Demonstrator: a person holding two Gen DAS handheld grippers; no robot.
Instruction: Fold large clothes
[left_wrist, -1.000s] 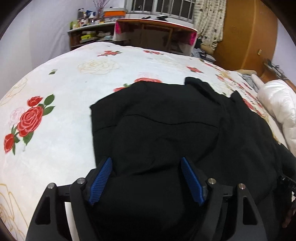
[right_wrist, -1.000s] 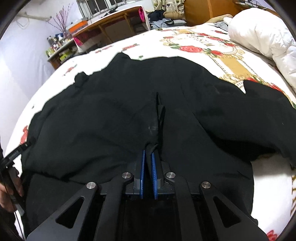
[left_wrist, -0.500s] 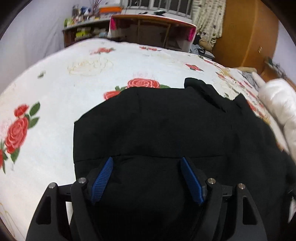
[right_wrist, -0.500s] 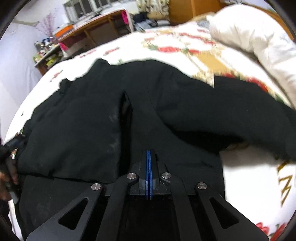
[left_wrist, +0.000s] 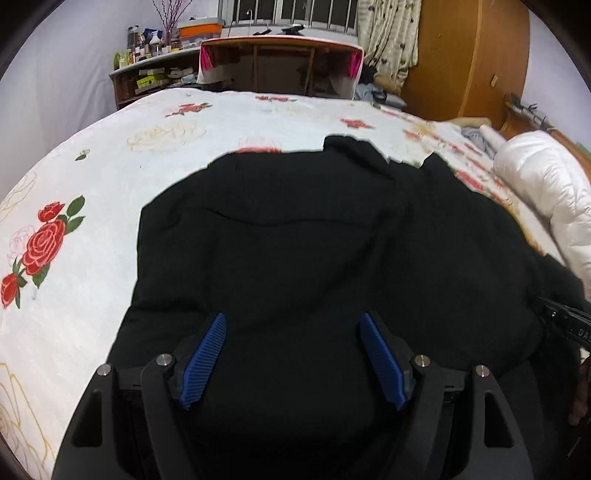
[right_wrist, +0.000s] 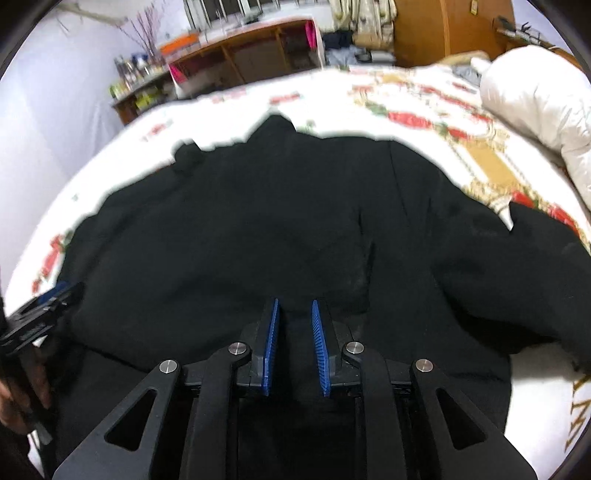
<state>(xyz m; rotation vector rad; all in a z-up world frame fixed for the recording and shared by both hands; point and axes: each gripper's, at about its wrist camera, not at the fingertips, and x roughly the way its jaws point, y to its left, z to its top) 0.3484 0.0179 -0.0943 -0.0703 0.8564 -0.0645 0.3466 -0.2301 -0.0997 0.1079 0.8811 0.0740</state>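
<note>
Folding looks midway: the black garment (left_wrist: 314, 251) lies spread on the floral bed (left_wrist: 92, 177), doubled at its near edge. Left tongs (left_wrist: 293, 354) gape wide above the cloth, holding nothing; right tongs (right_wrist: 293, 347) stand slightly parted, gripping nothing. Next, I judge, comes pinching a fresh edge. Open bedspread lies leftward; a white duvet (right_wrist: 535, 96) crowds the right.

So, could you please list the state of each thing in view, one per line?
black garment: spread on the bed, partly folded
left tongs: open, holding nothing
right tongs: open, holding nothing
white duvet: bunched at the bed's edge
floral bedsheet: laid flat
</note>
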